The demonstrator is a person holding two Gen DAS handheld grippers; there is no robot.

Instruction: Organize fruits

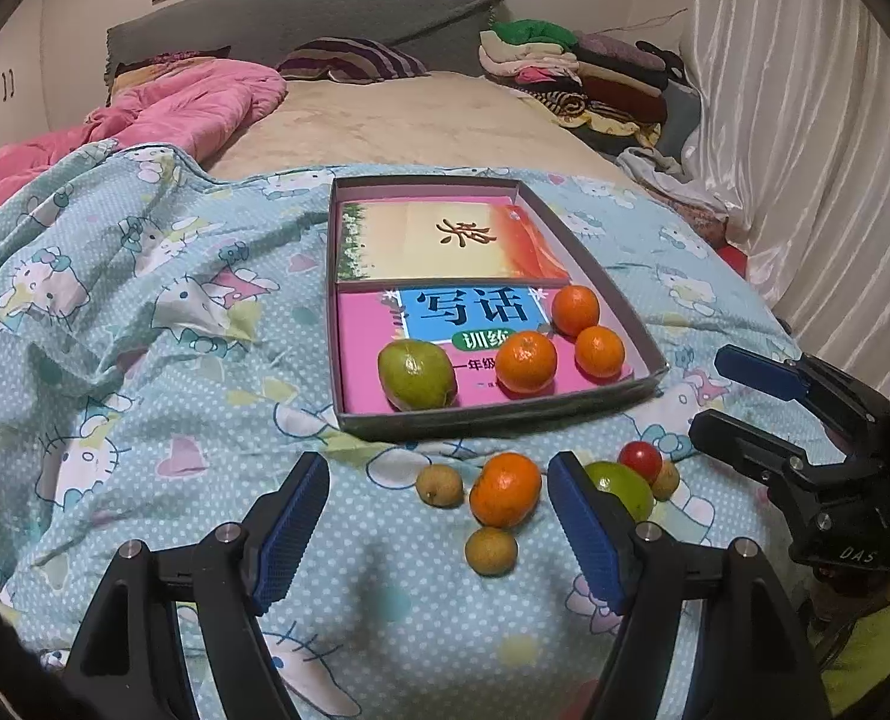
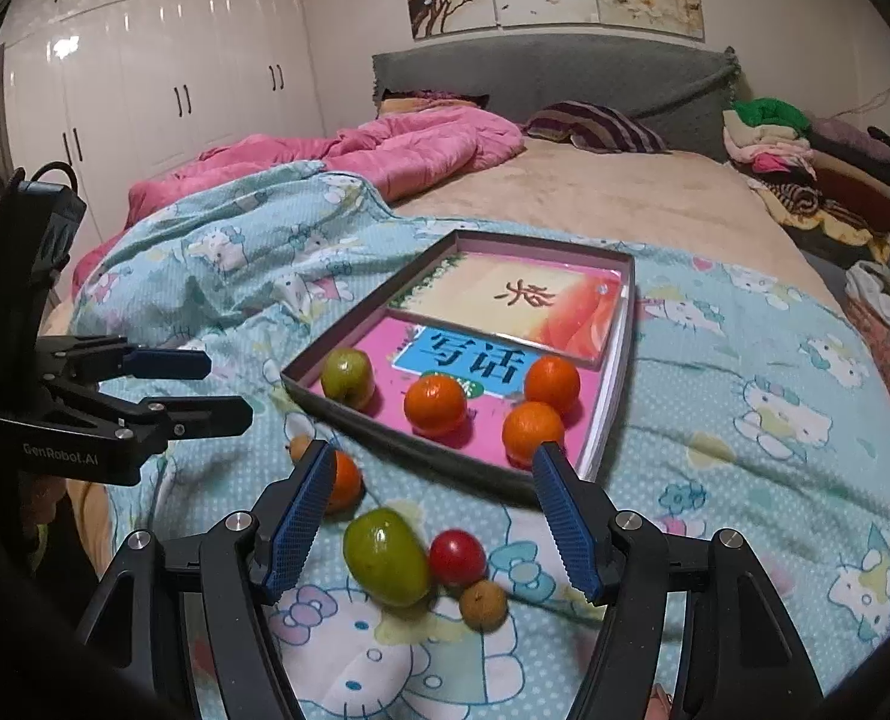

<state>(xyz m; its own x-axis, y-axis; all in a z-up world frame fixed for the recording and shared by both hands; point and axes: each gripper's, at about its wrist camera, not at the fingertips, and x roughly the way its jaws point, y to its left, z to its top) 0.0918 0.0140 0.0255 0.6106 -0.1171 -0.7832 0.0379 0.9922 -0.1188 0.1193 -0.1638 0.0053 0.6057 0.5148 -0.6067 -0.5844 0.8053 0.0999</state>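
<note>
A shallow grey box lies on the bed and holds two books, a green fruit and three oranges. On the blanket in front of it lie an orange, a green fruit, a red fruit and small brown fruits. My left gripper is open and empty, just before the loose orange. My right gripper is open and empty above the green and red fruits.
The Hello Kitty blanket covers the near bed. A pink quilt lies at the back left, a striped pillow by the headboard. Stacked clothes lie at the back right. A white curtain hangs at the right.
</note>
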